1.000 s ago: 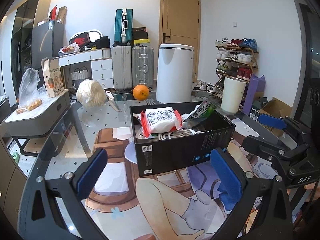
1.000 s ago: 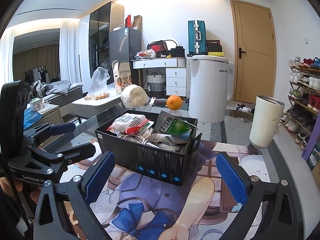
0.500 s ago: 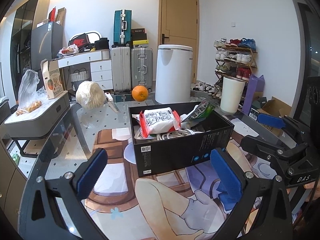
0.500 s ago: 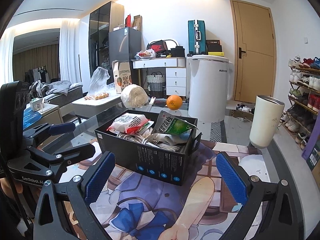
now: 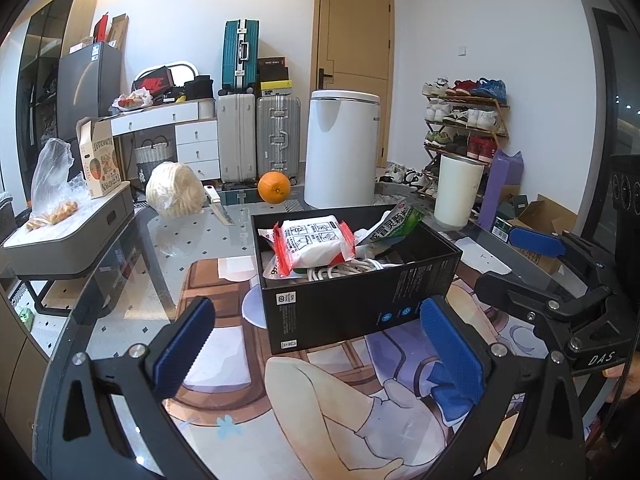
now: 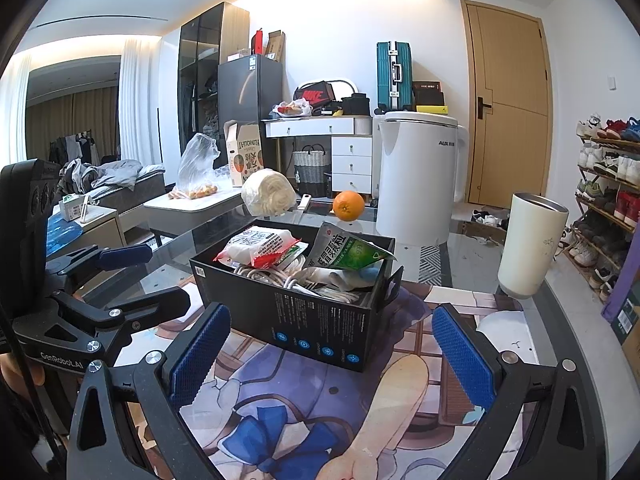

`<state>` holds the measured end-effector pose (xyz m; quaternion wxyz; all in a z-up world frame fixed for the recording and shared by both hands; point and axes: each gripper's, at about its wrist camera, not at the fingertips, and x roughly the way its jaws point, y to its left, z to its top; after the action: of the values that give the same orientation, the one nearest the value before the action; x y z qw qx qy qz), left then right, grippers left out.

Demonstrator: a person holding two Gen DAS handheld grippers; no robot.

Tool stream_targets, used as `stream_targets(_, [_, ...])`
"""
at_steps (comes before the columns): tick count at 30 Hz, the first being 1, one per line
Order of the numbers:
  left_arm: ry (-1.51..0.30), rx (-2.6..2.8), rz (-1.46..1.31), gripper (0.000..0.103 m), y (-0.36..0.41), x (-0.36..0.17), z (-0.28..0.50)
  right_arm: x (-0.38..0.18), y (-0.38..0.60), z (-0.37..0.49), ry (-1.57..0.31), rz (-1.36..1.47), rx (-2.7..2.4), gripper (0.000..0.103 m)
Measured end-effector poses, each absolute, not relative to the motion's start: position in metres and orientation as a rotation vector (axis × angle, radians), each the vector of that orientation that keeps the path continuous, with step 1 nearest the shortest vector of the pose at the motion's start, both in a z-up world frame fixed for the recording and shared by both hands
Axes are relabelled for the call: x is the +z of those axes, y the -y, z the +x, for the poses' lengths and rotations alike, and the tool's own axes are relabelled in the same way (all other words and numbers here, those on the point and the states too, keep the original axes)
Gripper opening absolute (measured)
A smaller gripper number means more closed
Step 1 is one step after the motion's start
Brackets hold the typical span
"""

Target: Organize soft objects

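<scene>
Left wrist view first, with the black box [image 5: 356, 280] as the landmark. Far left of the box sits a plastic bag [image 5: 52, 184] on a grey case [image 5: 72, 236], and nearer, behind the box's left corner, a wrapped pale bundle [image 5: 174, 190] with a knife [image 5: 218, 208] just beside it. An orange [image 5: 274, 187] lies behind the box. The left gripper [image 5: 320, 356] hangs in front of the box with its jaws spread wide, wider than the box's near wall; its blue pads [image 5: 182, 346] touch nothing and hold nothing. Inside the box lie the soft things: a white packet with red edges [image 5: 314, 246] toward the left, a green and white pouch [image 5: 396, 226] leaning out at the far right corner, and white cable [image 5: 348, 270] beneath them. Right of the box stands a cream tumbler [image 5: 456, 190], and the other tool shows at the right edge.

Right wrist view: the left tool appears left of the box [image 6: 296, 300]. The right gripper [image 6: 328, 356] is also spread wide and empty, in front of the box above the printed mat [image 6: 304, 412], apart from the cardboard. The packet [image 6: 260, 246] and pouch [image 6: 344, 252] rest on top of the box's contents. Behind the box is the orange [image 6: 349, 205]; to its right the tumbler [image 6: 530, 244] stands on the glass table [image 6: 460, 264].
</scene>
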<state>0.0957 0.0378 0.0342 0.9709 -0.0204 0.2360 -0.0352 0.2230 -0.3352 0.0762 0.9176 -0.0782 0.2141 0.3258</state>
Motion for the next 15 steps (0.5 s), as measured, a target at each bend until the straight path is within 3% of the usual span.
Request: stream_targets(15, [-0.478, -0.066, -0.041, 0.103, -0.0377, 0.0340, 0.0961, 0.0764, 0.3351, 0.2226, -0.439, -0.162, 0.669, 0.102])
